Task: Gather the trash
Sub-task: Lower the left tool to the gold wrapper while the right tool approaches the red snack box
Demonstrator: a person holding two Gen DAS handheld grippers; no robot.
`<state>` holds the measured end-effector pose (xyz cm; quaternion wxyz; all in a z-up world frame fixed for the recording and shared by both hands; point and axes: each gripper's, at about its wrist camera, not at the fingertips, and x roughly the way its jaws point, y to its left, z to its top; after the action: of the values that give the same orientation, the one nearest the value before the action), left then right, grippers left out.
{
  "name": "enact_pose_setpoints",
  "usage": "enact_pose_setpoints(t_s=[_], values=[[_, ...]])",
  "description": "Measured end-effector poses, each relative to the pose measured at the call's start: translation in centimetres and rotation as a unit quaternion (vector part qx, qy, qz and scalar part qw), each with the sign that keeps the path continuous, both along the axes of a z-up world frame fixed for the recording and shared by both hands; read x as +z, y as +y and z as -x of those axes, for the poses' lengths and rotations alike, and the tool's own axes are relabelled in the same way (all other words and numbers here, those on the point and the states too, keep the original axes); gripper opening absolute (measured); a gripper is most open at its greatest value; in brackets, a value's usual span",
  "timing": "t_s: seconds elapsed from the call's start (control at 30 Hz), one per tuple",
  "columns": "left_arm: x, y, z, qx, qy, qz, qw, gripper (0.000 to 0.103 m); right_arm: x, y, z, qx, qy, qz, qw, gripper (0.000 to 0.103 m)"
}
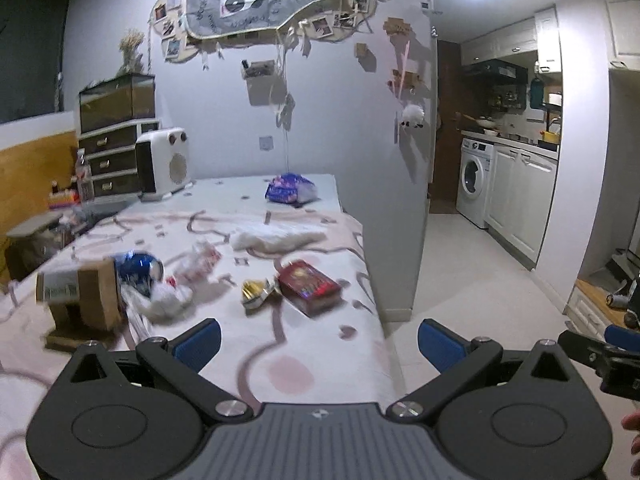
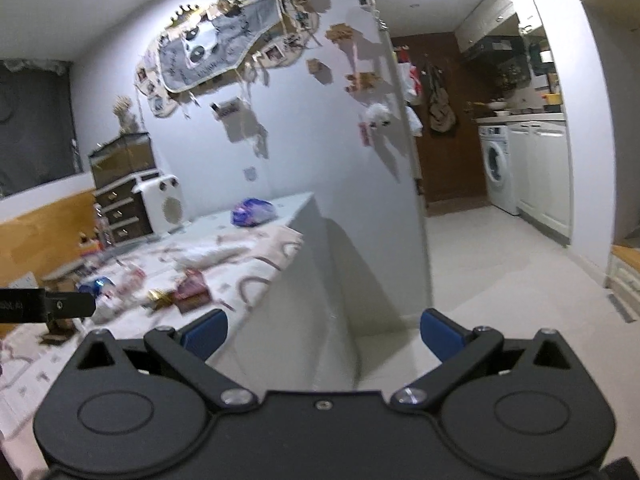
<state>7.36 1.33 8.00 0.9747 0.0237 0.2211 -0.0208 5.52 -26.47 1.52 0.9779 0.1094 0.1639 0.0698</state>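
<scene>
Left wrist view shows me the left gripper (image 1: pixel 319 342) with jaws apart and nothing between them, above the near end of the bed (image 1: pixel 320 364). The trash lies ahead: a red packet (image 1: pixel 309 287), a gold wrapper (image 1: pixel 256 292), a blue bag (image 1: pixel 138 268). My right gripper (image 2: pixel 323 330) is also wide apart, over the bed's right edge.

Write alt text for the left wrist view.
The open, empty left hand-held gripper hovers above a bed strewn with trash: a red box, a gold wrapper, a crumpled blue packet, white plastic and a cardboard box. A purple snack bag lies farther back; a kitchen with a washing machine opens on the right.
</scene>
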Motion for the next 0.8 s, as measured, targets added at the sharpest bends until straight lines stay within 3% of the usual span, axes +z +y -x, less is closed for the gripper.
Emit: enact_pose_setpoints(t_s=[0.23, 0.33, 0.43, 0.6, 0.8], values=[[0.4, 3.3, -5.6, -0.04, 0.003, -0.026, 0.9989, 0.103, -0.1, 2.5, -4.0, 0.004, 0.006, 0.004, 1.0, 0.103], [0.0, 4.7, -9.5, -0.075, 0.031, -0.022, 0.9965, 0.103, -0.3, 3.2, -5.2, 0.008, 0.0, 0.001, 1.0, 0.103], [-0.5, 5.8, -13.2, -0.077, 0.049, -0.016, 0.9957, 0.101, -0.5, 4.0, -6.2, 0.018, 0.001, 0.003, 1.0, 0.103], [-2.8, 7.0, -17.3, -0.082, 0.068, -0.02, 0.9941, 0.089, -0.6, 5.2, -7.6, 0.037, 0.005, 0.009, 0.999, 0.103], [-6.1, 7.7, -19.8, -0.115, 0.094, -0.025, 0.9886, 0.083, -0.9, 7.0, -9.4, 0.052, 0.015, 0.03, 0.998, 0.103]])
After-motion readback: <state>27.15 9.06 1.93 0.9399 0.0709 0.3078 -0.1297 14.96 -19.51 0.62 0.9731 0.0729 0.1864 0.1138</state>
